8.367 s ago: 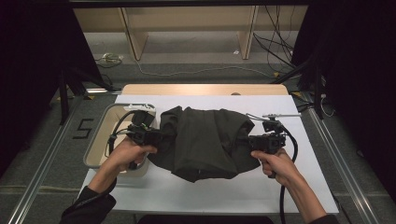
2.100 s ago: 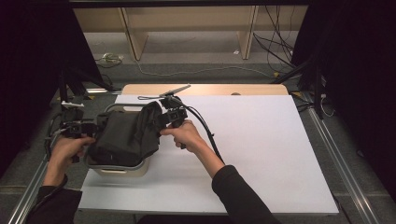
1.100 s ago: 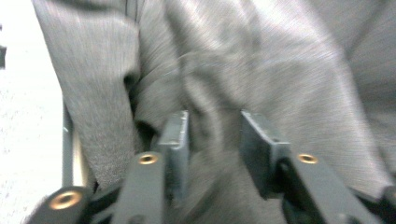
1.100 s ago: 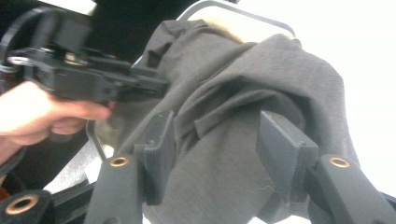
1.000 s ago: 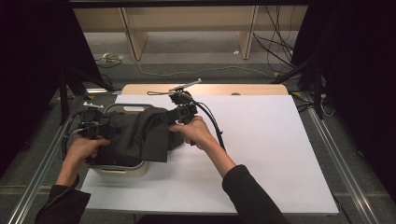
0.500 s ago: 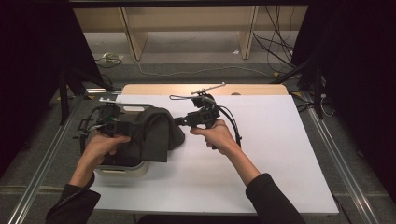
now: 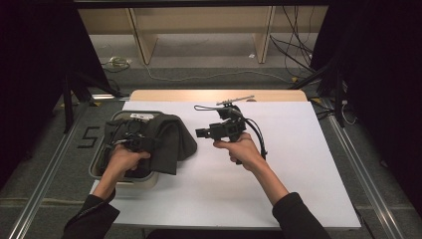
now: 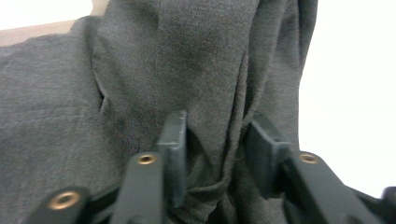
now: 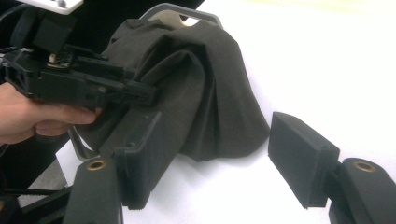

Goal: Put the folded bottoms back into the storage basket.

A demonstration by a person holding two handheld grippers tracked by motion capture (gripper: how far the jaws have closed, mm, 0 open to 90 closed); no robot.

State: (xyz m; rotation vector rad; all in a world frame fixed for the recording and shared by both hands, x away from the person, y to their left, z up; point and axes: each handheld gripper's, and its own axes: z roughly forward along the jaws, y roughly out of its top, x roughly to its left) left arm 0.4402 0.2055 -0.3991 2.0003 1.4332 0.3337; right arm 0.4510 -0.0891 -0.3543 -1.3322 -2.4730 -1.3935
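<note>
Your right gripper (image 7: pixel 199 133) has let go of the cloth (image 7: pixel 166 142) and pulled back; its jaws stand open and empty, just right of the bin (image 7: pixel 117 179). Your left gripper (image 8: pixel 215 140) has just been closing on a fold and pinches it. The cloth now sits bundled over the bin, spilling over its right rim, so tucking in remains.

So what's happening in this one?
A person with a gripper in each hand is putting a dark grey garment into a pale bin at the table's left edge. The left gripper has a fold of the cloth between its jaws, which have just been closing. The right gripper is open, off the cloth, above the white table. Part of the garment spills over the bin's rim onto the table.
</note>
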